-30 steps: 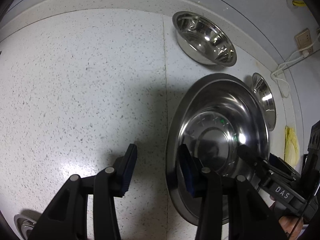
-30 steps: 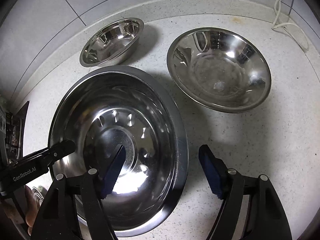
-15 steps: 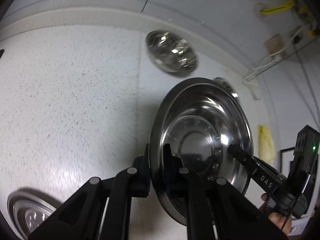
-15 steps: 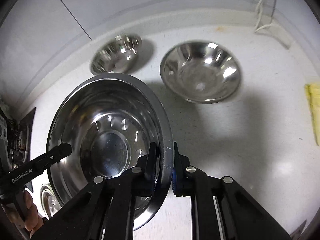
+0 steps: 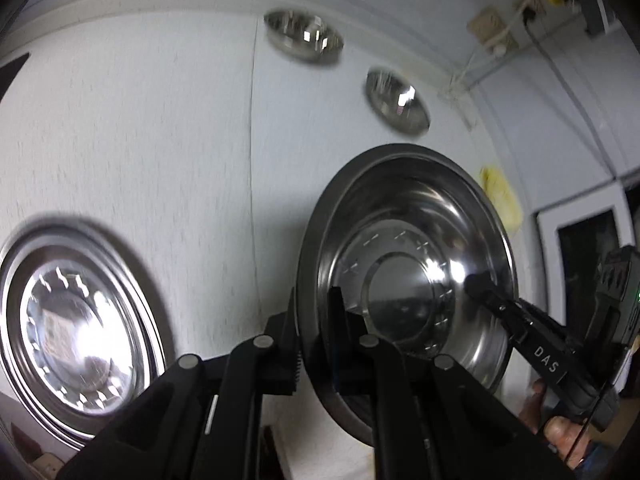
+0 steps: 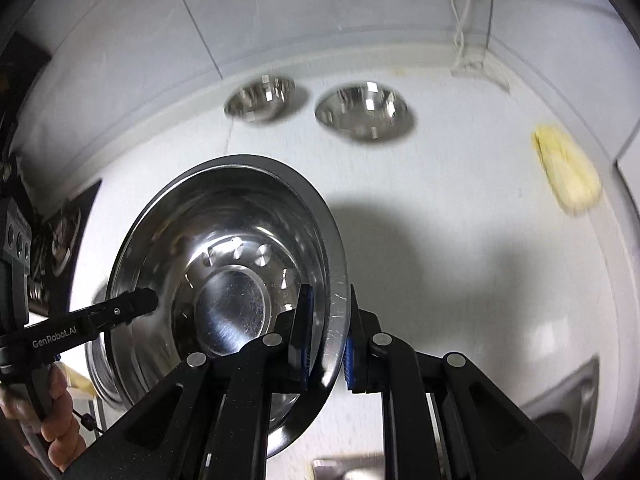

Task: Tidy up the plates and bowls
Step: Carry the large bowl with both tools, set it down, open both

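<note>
Speckled white counter [image 5: 160,152], smeared by blur. Large steel basin [image 5: 404,280] up off the counter, near edge cut off behind black fingers. Left gripper [image 5: 314,332] clenched on its left rim, right gripper [image 6: 326,344] clenched on its right rim. Second wide steel dish [image 5: 76,328] lying flat at left, edge cropped. Two small steel bowls [image 6: 260,98] [image 6: 362,114] side by side by the wall, blurred. Yellow cloth [image 6: 566,172], indistinct. A hand [image 6: 56,420] partly in view.
</note>
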{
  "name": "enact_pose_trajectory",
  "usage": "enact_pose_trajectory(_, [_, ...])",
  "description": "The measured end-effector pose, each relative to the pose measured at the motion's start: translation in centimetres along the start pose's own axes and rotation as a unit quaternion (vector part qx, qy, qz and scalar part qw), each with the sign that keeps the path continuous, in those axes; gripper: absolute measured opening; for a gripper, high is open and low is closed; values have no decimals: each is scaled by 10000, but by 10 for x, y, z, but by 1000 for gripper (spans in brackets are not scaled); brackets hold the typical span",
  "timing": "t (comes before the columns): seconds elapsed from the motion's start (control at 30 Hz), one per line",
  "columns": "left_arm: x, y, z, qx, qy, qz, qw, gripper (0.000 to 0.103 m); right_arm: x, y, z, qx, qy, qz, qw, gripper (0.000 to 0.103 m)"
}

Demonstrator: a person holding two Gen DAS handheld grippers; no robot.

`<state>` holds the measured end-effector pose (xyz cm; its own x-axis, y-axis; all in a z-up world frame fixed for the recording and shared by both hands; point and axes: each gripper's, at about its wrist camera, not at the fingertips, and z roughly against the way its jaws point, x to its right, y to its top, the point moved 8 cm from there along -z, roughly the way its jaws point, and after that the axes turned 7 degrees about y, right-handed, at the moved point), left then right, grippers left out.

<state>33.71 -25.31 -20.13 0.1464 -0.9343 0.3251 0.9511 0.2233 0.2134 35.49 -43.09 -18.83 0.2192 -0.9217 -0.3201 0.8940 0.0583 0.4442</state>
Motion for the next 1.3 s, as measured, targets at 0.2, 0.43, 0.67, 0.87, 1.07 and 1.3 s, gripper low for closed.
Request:
enact_pose_trajectory(0.2, [-9,-29,-45,-194,254,-71,9995,10,29,-43,-27,-288,99,-270,9992,12])
enact_pose_trajectory(0.43, [-7,-35,-59,-97,482,-312,9983,11,41,-57,-54,-441,294,-451,9976,12])
enact_pose_trajectory(0.67, [-17,-31,-51,38,475,-153,9987,12,44,-57,-44,-223,501,-501,9972,14])
enact_pose_trajectory(0.87, [-30,-17,-24,286,339,12,9990,19,55,-44,-21,82,366,-513,9980,34])
enact_pose_trajectory(1.07, [-25,34,10,624,-135,362,9973,45,61,-1,7,424,325,-412,9977,46])
enact_pose_trajectory(1.3, [14,119,9,723,-619,446,9945,48,60,80,7,460,245,20,9986,67])
